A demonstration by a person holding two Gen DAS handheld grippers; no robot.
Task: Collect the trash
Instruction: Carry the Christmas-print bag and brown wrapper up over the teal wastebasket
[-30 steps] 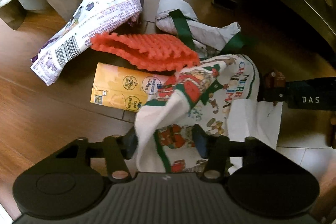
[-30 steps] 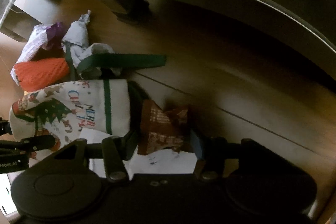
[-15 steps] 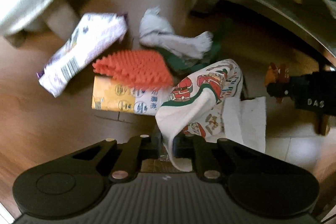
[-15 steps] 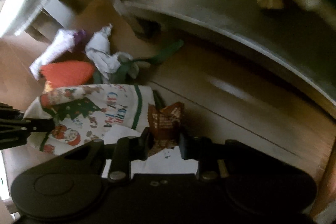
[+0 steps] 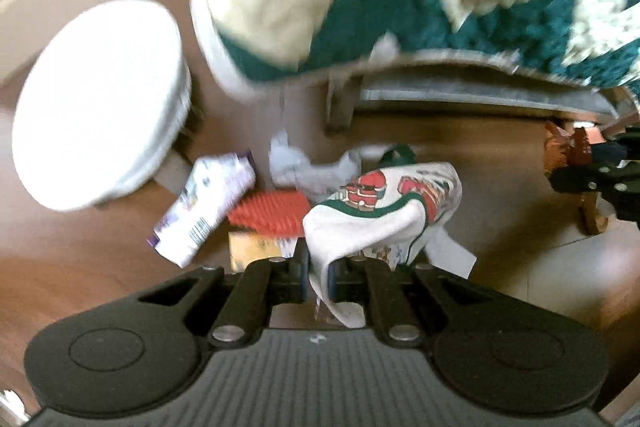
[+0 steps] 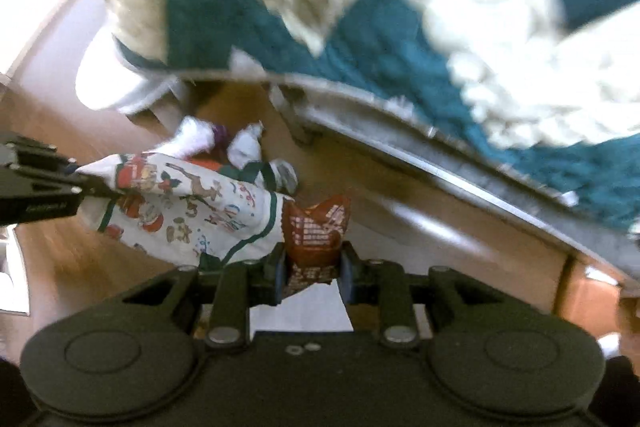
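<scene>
**Printed cloth bag and brown wrapper held above the floor**

Wood floor (image 5: 80, 267) lies below both grippers. The left gripper (image 5: 318, 279) is clamped on the white rim of the Christmas bag (image 5: 384, 211), which hangs between its jaws. The right gripper (image 6: 312, 269) is clamped on a brown wrapper (image 6: 316, 231), just right of the bag.

Only the left view shows the purple-white packet (image 5: 204, 211), the orange ridged piece (image 5: 272, 213) and the yellow carton (image 5: 256, 251) below it, close together on the floor left of the bag, with a round white stool (image 5: 100, 123) far left. Crumpled paper (image 5: 304, 167) lies beyond. Only the right view shows the bag's far side and the white sheet (image 6: 300, 307) under the wrapper.

A bed frame edge (image 6: 460, 179) with a green-white blanket (image 6: 360, 27) overhangs the far side; bare floor lies to the right.
</scene>
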